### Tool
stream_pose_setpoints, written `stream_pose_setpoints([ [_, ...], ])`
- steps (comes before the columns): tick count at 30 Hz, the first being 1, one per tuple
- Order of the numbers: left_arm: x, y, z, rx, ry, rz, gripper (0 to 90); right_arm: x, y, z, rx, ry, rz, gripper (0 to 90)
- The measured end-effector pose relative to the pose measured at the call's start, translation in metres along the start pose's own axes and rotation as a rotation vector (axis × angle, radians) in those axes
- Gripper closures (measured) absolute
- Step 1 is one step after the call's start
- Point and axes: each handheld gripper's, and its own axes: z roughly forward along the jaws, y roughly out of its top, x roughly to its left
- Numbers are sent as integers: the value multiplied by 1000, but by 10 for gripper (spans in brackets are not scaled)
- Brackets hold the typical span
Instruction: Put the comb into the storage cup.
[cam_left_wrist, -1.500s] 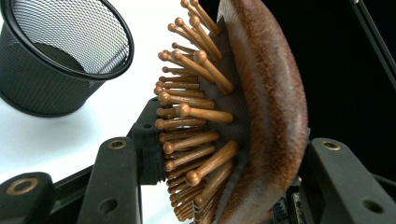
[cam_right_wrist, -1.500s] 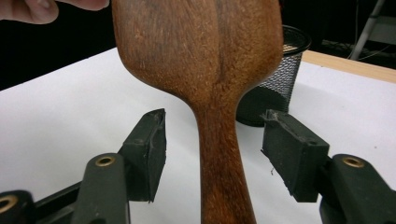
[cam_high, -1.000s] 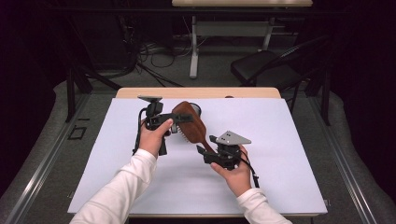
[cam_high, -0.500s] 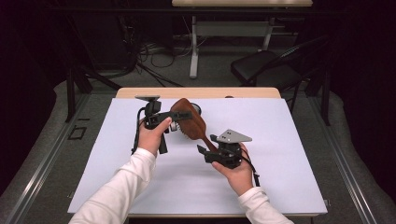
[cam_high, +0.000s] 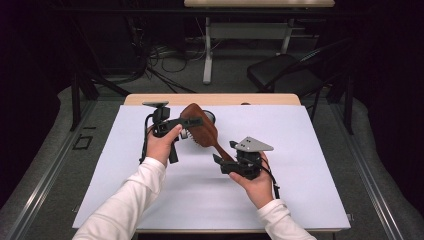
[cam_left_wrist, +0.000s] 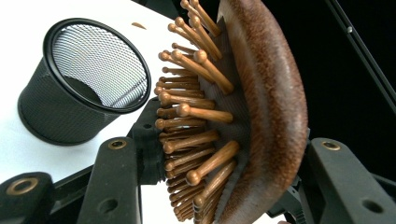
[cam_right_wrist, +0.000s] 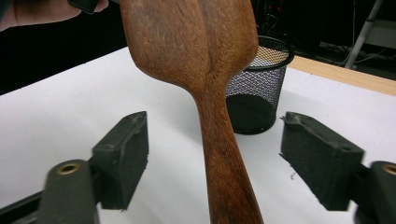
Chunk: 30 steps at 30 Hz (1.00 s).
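Wooden hairbrush (cam_high: 202, 131) held aloft above white surface (cam_high: 310, 175), head clamped in left hand-held gripper (cam_left_wrist: 219, 186), bristles facing mesh cup (cam_left_wrist: 79, 84). Handle flanked by right hand-held gripper (cam_right_wrist: 215, 158), jaws just opened, pads clear of wood. Handover judged underway; next, brush likely lowered into cup. No readable writing seen.

Hairbrush clamped in the left gripper (cam_left_wrist: 219, 186)

Its jaws press the wooden hairbrush (cam_left_wrist: 261, 93) head, bristles facing a black mesh cup (cam_left_wrist: 70, 93) standing on the white table (cam_left_wrist: 18, 28).
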Motion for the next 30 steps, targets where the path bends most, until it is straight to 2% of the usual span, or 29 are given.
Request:
stream_pose_setpoints([
  [12,2,2,-2,-27,17,7,490,1,4,-2,16,-44,-16,134],
  [14,2,3,-3,-28,19,8,491,3,4,-1,38,-83,-26,112],
  [20,0,8,-7,-46,36,15,495,6,6,-2,43,-57,-10,20],
  [30,-2,18,-13,-69,53,26,495,6,10,-6,32,-53,16,0],
])
